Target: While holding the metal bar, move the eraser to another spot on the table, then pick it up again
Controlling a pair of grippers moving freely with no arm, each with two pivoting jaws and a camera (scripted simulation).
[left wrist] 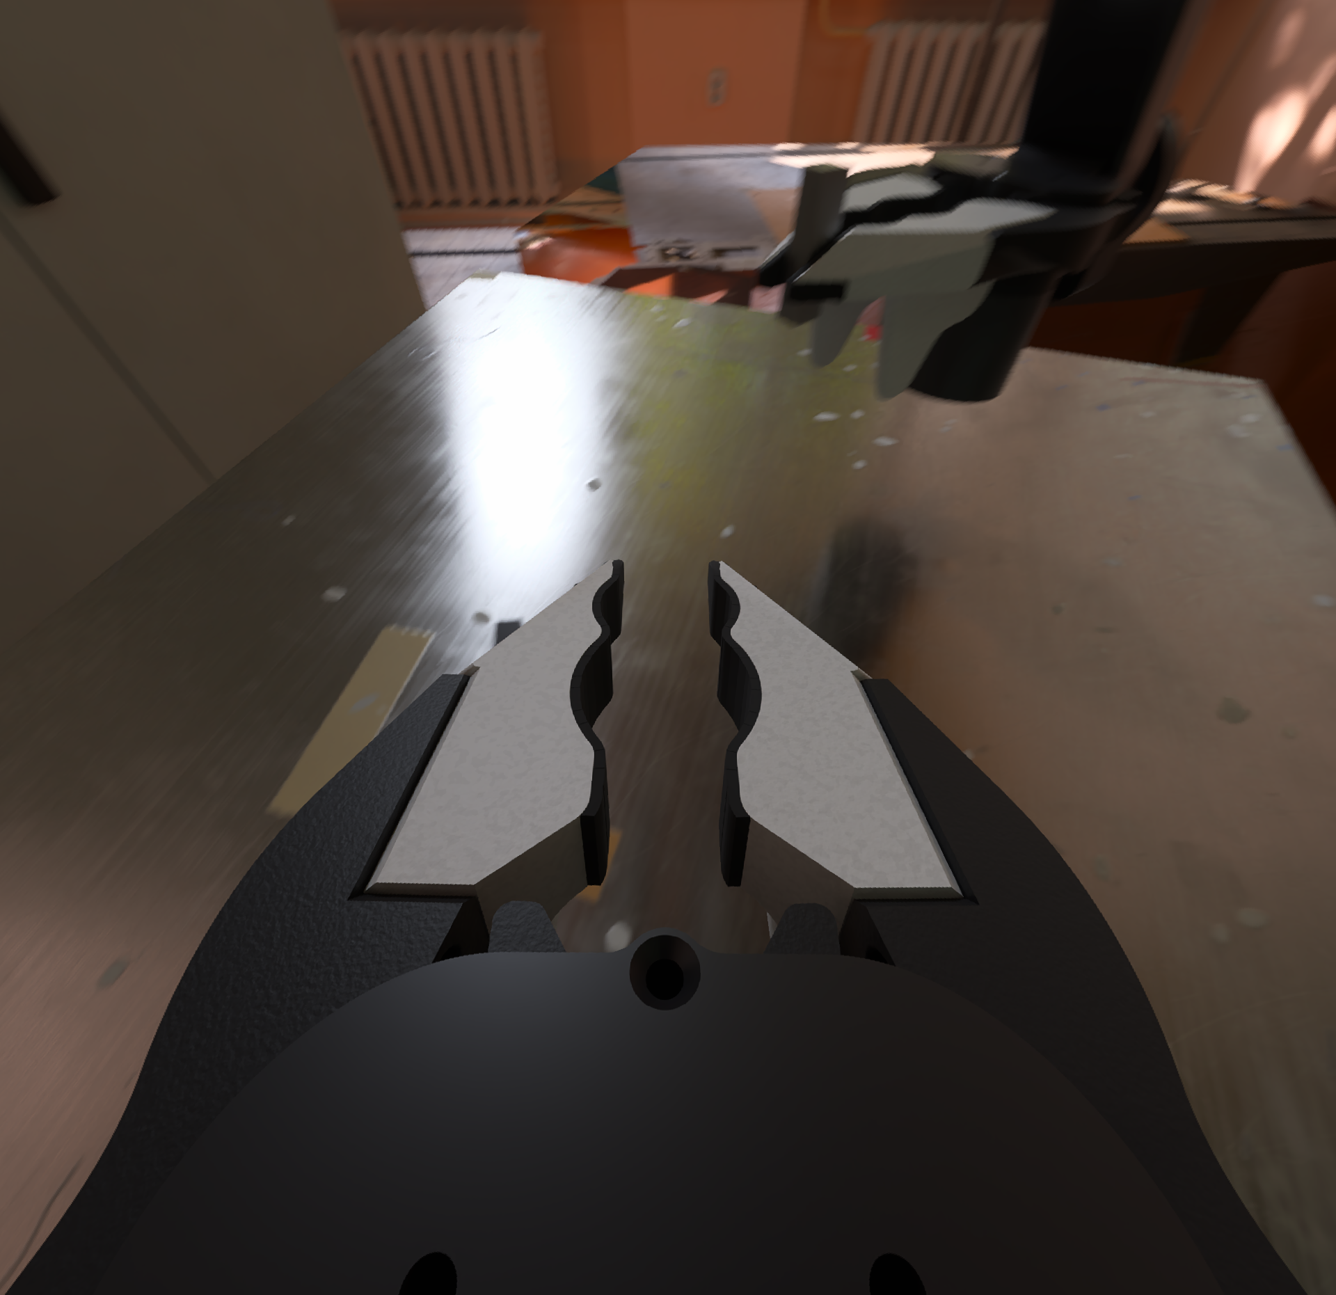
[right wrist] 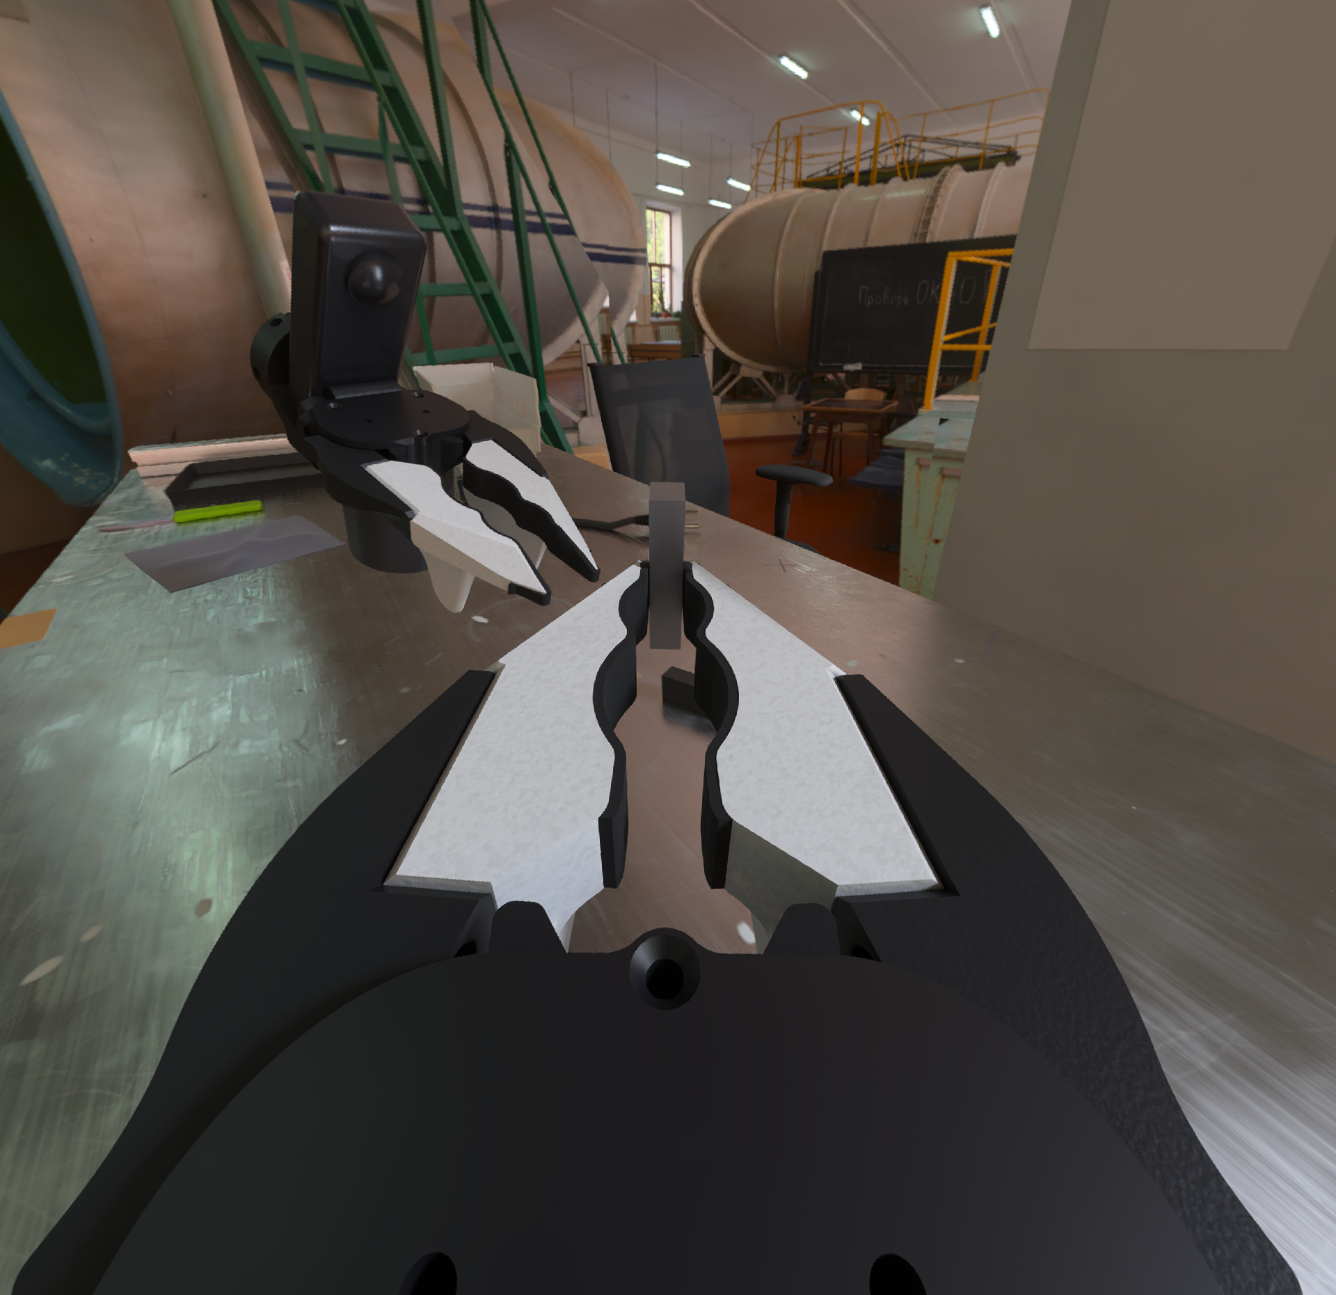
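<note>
right gripper (right wrist: 665,573): clamped on the upright metal bar (right wrist: 666,537)
left gripper (left wrist: 664,573): spread, empty
eraser (right wrist: 679,690): on table (right wrist: 217,682), near the bar
risk: bar probably clips it during regrasp

table (left wrist: 506,465): brushed glossy metal | metal bar (right wrist: 666,537): matt grey | right tool (right wrist: 666,573): matt black

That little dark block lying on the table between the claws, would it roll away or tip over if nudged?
Probably neither. The eraser looks like a low, flat-sided block lying on the table, so it would likely slide rather than roll. The tabletop looks like smooth, shiny metal, so a nudge may send it skidding. It seems small enough for the open left gripper to close around.
</note>
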